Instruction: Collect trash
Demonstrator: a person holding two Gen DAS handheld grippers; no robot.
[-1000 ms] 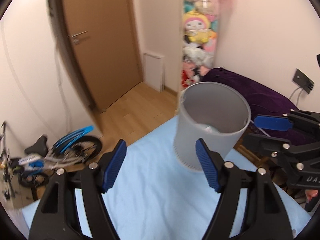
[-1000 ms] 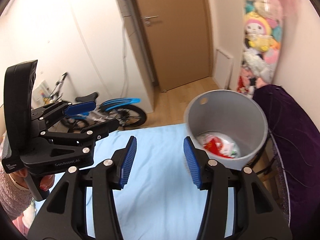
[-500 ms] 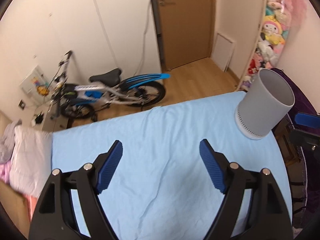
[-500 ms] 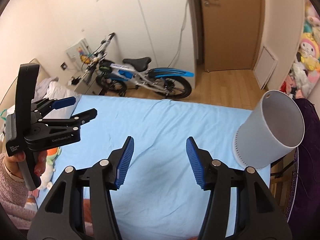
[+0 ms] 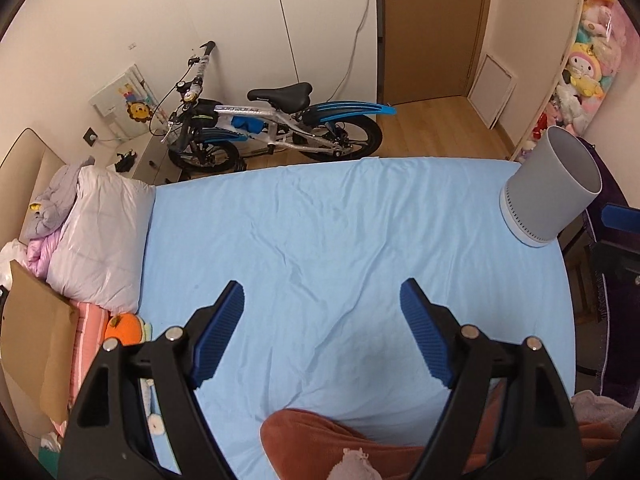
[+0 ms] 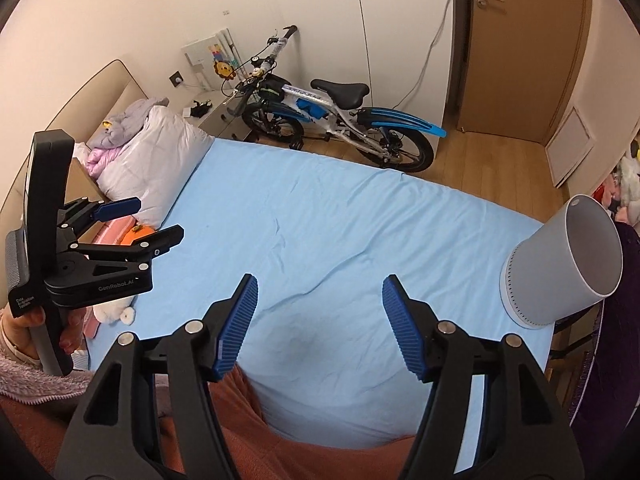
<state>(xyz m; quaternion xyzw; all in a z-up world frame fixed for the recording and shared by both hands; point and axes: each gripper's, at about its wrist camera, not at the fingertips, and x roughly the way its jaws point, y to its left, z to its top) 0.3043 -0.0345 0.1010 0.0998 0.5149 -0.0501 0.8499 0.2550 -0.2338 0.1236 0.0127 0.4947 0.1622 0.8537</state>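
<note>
A grey trash bin (image 5: 548,192) stands at the far right corner of the light blue bed (image 5: 340,240); it also shows in the right wrist view (image 6: 560,272). Its inside is hidden from both views. My left gripper (image 5: 322,320) is open and empty above the near part of the sheet. My right gripper (image 6: 318,312) is open and empty too. The left gripper also shows at the left of the right wrist view (image 6: 136,220), held in a hand. No loose trash shows on the sheet.
A child's bicycle (image 5: 272,120) stands on the wood floor beyond the bed. Pillows and bedding (image 5: 92,232) lie at the left end, with a cardboard piece (image 5: 36,340). Plush toys (image 5: 580,68) hang at the right. An orange-trousered knee (image 5: 320,440) is at the near edge.
Both grippers pulled back and away from the bin, which is now far to the right. The views now take in the whole bed. Both grippers stayed open.
</note>
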